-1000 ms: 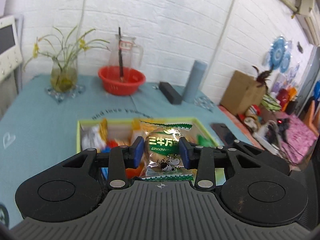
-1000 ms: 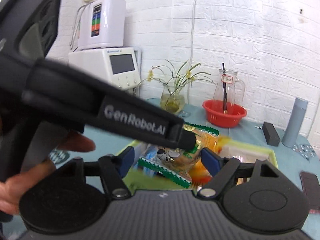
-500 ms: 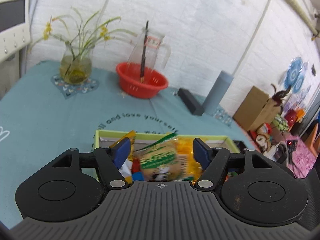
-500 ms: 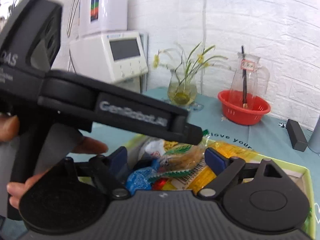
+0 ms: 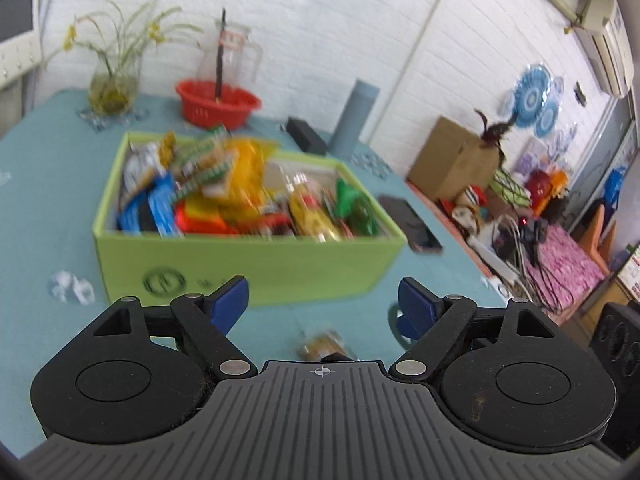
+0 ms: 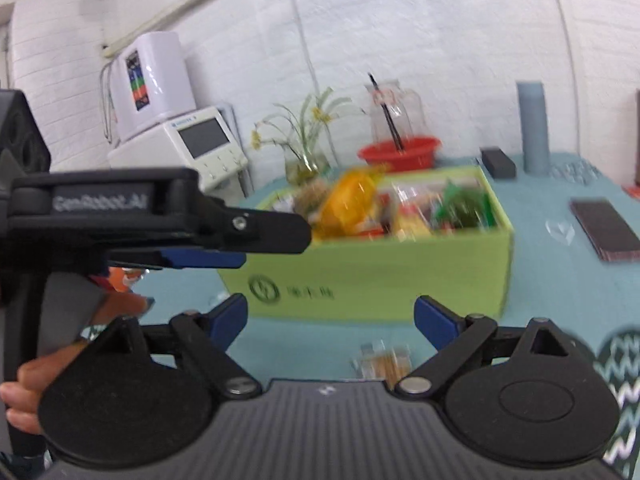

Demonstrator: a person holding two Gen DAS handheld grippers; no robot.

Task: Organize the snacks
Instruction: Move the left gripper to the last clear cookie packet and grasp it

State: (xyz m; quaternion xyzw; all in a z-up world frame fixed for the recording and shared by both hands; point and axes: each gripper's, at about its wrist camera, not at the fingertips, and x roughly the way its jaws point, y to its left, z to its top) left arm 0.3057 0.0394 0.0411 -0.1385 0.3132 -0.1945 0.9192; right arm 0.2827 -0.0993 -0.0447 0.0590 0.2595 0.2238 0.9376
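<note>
The green box (image 5: 248, 260) of snacks (image 5: 240, 188) stood on the teal worktop (image 5: 48, 184). The left tongs (image 5: 323, 300) were opening, nothing between them; the right tongs (image 6: 331, 320) gaped wide and empty. A small packet (image 6: 384, 362) lay on the worktop just before both.

One green box (image 5: 248, 264) heaped with snack packets, too blurred to count. One loose snack (image 5: 326, 346) on the desk (image 5: 44, 200) out front. One red basket (image 5: 218, 106), one vase (image 5: 114, 80), one grey cylinder (image 5: 354, 116), two dark slabs.
</note>
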